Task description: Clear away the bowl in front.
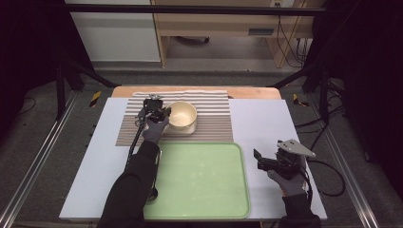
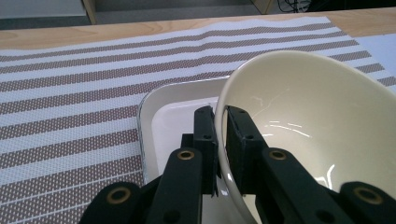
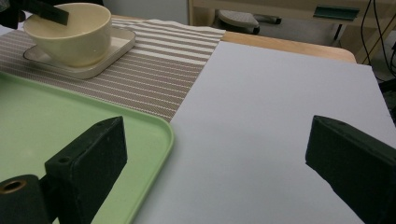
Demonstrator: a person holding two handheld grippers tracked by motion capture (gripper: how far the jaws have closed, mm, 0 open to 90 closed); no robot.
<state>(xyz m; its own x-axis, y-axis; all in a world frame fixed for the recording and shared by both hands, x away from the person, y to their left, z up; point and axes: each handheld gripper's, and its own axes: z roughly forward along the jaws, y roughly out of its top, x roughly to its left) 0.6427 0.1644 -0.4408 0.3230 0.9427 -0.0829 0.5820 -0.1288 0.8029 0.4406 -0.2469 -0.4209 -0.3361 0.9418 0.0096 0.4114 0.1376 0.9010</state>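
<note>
My left hand-held gripper (image 2: 222,135) is clamped on the rim of the cream bowl (image 2: 317,126), one jaw inside and one outside the near wall. The bowl sits tilted on a small white saucer (image 2: 175,100), on the striped mat (image 1: 216,121) toward the far edge of the desk (image 1: 266,123). I judge the grip the weak point: only a thin band of smooth, glazed wall lies between the jaws, so the bowl could swing or slip out if I lift fast or turn my wrist. Its foot may also catch the saucer's raised lip and drag the saucer along. Nearer me, the green tray (image 1: 199,178) lies along the near edge; clipping its rim on the way could jar the bowl loose. My right hand-held gripper (image 1: 261,159), jaws wide apart and holding nothing, hovers just right of the tray, too far off to steady anything.
</note>
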